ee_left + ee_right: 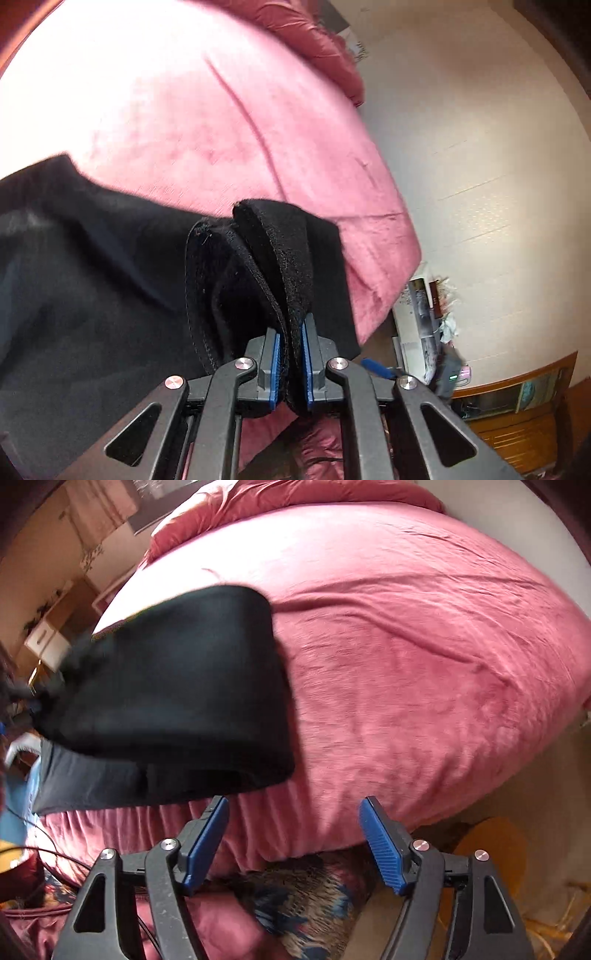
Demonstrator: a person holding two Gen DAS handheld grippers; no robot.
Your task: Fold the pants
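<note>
Pants point(92, 280), black and thick, hang folded over the near edge of the bed point(192, 122), part of the cloth lying on the pink cover and part drooping down its side. The left gripper point(291, 354) has its jaws closed tight on a bunched hem of the pants, several layers of stitched edge standing up between the blue pads point(277, 365). From there the fabric spreads away to the left across the cover.

Seen from the right wrist, the pants point(177, 701) form a dark, doubled slab at the left side of the bed point(424, 657), its rounded fold facing the middle of the mattress; the picture is blurred there, so finer detail is lost. The right gripper point(295, 830) has its jaws spread wide with nothing between them, its left pad just under the lower edge of the cloth, though I cannot tell whether it touches. Below the jaws the pink cover point(332, 805) drops in pleats toward a patterned rug point(306, 897) on the floor. A rumpled pink duvet point(295, 494) lies at the far end of the bed.
</note>
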